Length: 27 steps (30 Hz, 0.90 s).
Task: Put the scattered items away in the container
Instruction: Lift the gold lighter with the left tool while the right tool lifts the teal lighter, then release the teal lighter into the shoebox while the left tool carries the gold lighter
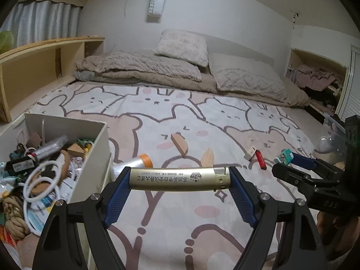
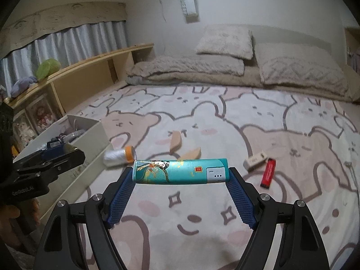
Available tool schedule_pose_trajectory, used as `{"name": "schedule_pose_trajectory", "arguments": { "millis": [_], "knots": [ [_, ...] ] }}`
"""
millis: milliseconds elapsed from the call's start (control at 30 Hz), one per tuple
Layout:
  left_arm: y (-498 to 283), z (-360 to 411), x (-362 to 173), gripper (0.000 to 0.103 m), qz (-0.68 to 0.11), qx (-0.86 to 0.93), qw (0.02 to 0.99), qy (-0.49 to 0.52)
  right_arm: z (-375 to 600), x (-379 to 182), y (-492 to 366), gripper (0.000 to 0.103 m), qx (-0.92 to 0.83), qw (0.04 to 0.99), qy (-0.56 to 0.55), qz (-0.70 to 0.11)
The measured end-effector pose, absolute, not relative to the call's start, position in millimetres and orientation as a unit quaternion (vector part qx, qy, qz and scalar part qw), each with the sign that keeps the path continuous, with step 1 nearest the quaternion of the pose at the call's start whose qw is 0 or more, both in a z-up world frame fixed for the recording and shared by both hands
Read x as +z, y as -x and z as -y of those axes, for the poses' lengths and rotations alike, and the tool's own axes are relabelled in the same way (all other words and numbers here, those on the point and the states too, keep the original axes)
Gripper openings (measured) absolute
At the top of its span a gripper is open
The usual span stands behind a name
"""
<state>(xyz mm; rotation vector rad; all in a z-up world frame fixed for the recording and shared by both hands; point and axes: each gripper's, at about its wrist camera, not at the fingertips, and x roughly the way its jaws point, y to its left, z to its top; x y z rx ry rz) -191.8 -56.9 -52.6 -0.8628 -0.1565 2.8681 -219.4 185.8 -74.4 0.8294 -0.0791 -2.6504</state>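
Left gripper [image 1: 180, 178] spread wide, clamped end to end on a gold lighter [image 1: 180, 178], long axis crosswise, metal cap toward the right. Right gripper [image 2: 181, 171] same deal, pinching a teal lighter [image 2: 181, 171] lengthwise, grey cap right. Both held above the bunny-print blanket [image 2: 281, 148]. Off left, white box [image 1: 100, 148] crammed with clutter. Farther out: thread spool [image 2: 119, 156], wooden wedges [image 2: 176, 140], red lighter [image 2: 268, 172], then pillows [image 2: 226, 41].

"SWEET" showing on white hanging wall bag [image 1: 155, 2]; Chinese characters running along gold lighter [image 1: 180, 178]; "GenRobot.AI" showing on left gripper [image 2: 22, 190] body.
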Motion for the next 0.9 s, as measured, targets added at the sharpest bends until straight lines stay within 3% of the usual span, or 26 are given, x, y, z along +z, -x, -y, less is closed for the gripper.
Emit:
{"name": "schedule_pose_trajectory", "arguments": {
  "millis": [900],
  "knots": [
    [142.0, 167.2, -10.3, 0.083, 0.132, 0.971, -0.041, 0.195, -93.0, -20.7, 216.6, 0.082, -0.934, 0.264, -0.237, 0.032]
  ]
}}
